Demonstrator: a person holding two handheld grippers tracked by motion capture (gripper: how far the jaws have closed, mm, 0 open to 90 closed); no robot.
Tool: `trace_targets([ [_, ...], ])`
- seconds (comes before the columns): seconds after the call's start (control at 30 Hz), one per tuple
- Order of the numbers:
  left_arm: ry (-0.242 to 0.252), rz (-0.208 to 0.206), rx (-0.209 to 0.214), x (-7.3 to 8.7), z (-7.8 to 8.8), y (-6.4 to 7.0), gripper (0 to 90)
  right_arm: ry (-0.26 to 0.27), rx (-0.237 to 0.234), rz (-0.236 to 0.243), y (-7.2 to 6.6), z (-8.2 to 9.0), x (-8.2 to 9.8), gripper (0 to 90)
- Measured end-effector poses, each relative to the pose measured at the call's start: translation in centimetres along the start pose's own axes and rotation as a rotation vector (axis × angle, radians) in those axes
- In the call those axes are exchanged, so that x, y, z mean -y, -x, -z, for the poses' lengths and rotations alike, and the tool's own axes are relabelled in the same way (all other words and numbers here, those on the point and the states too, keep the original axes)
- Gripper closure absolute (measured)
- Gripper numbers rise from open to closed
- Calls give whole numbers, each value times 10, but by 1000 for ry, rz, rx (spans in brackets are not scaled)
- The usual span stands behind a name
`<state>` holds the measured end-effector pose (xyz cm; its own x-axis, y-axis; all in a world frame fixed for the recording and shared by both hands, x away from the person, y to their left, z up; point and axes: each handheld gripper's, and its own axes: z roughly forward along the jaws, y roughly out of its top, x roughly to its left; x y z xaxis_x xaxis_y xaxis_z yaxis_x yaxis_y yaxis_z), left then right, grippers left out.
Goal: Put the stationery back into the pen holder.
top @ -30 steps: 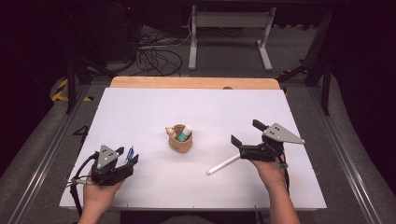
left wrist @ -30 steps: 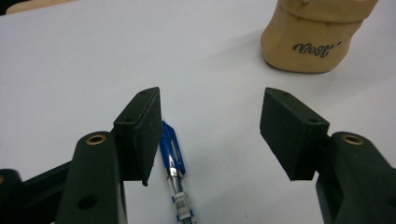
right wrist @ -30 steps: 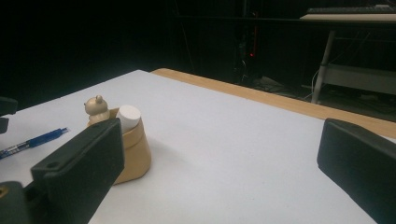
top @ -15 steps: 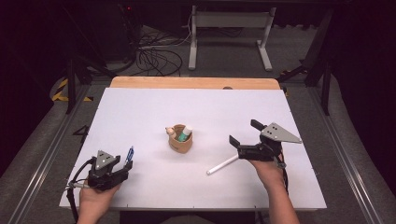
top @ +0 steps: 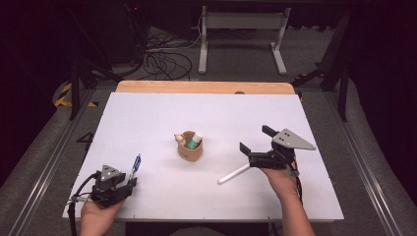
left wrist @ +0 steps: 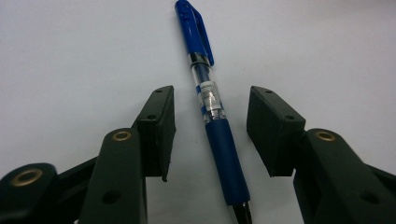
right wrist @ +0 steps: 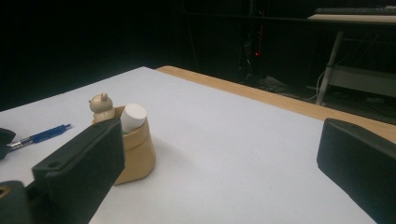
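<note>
Your left gripper [left wrist: 210,135] straddles a blue pen [left wrist: 210,109] with a clear barrel, dark rubber grip and capped clip, lying flat on the white table [top: 147,123] near its front left corner. Its jaws have just been closing, still clear of the pen. Nothing blocks it. A tan cup [top: 190,147] and a white stick [top: 234,174] lie well apart; your right gripper [top: 256,139] stands spread, empty.

Between wide-apart black fingers [right wrist: 79,168], a tan holder [right wrist: 135,154] holds what looks like a white-capped tube [right wrist: 133,116]; blue pen [right wrist: 44,135] beyond.
</note>
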<state>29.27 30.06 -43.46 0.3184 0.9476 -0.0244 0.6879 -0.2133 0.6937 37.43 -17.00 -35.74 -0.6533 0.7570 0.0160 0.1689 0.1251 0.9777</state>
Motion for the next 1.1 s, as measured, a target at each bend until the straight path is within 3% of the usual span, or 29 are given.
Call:
trace_targets([
  [0.6,13,-10,-26,7,3,7,594,0,-4,5,-2,-1,-1,18],
  [0.97,16,-23,-8,8,4,6,784,-3,-8,10,-4,-2,-1,19],
  [1.1,11,-43,1,7,4,5,791,-3,-11,15,-4,-3,-1,21],
])
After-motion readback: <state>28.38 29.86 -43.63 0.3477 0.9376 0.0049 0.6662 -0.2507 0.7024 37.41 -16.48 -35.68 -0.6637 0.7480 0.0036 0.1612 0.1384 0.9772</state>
